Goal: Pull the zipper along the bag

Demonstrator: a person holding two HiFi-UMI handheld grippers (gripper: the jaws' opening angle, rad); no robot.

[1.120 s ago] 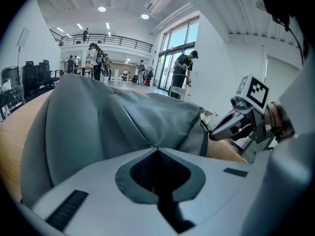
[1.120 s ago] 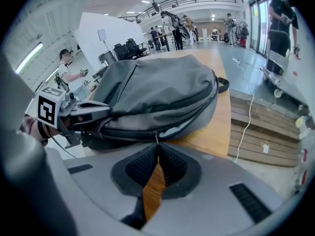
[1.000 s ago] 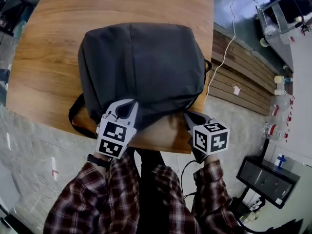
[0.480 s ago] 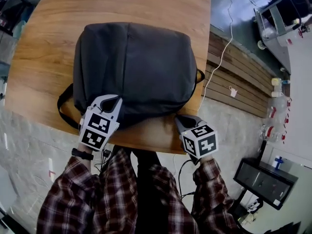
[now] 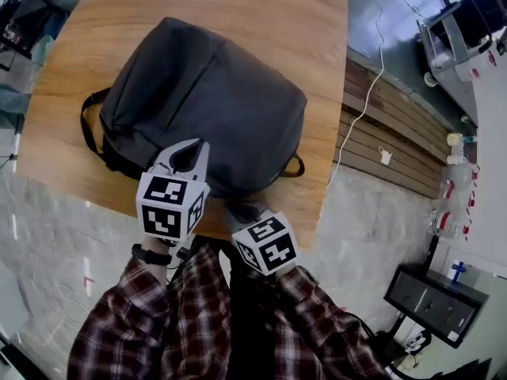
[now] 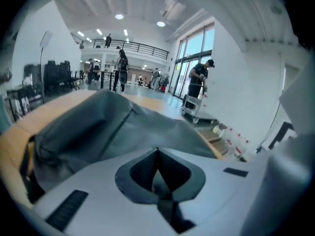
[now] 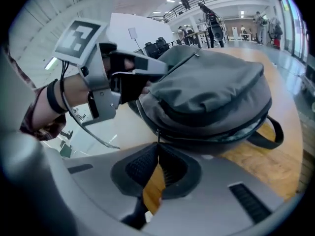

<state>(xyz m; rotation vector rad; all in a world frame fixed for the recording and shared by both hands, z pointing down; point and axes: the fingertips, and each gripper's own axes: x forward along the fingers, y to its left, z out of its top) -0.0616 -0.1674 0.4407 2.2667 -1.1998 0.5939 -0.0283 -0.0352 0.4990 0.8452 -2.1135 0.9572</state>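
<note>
A dark grey backpack (image 5: 206, 93) lies flat on the wooden table (image 5: 309, 22), turned slantwise. My left gripper (image 5: 198, 147) is shut and pinches the bag's fabric near its near edge; the right gripper view shows its black fingers (image 7: 140, 70) on the cloth. In the left gripper view the left gripper (image 6: 157, 151) has its jaws closed, with the bag (image 6: 98, 127) beyond. My right gripper (image 5: 242, 210) sits at the bag's near side. Its jaws (image 7: 157, 145) are shut on the thin zipper pull (image 7: 157, 134), below the zip line of the backpack (image 7: 211, 82).
A black strap (image 5: 85, 121) loops off the bag's left end and a small loop (image 5: 295, 167) off its right. The table's near edge runs just under both grippers. Right of the table are wooden floor slats (image 5: 380, 133), a white cable (image 5: 360, 93) and a black cabinet (image 5: 432, 299).
The bag has swung round so its left end points up-left. My right gripper has moved left along the bag's near side, from the right corner to the middle. The left gripper shifted slightly right.
</note>
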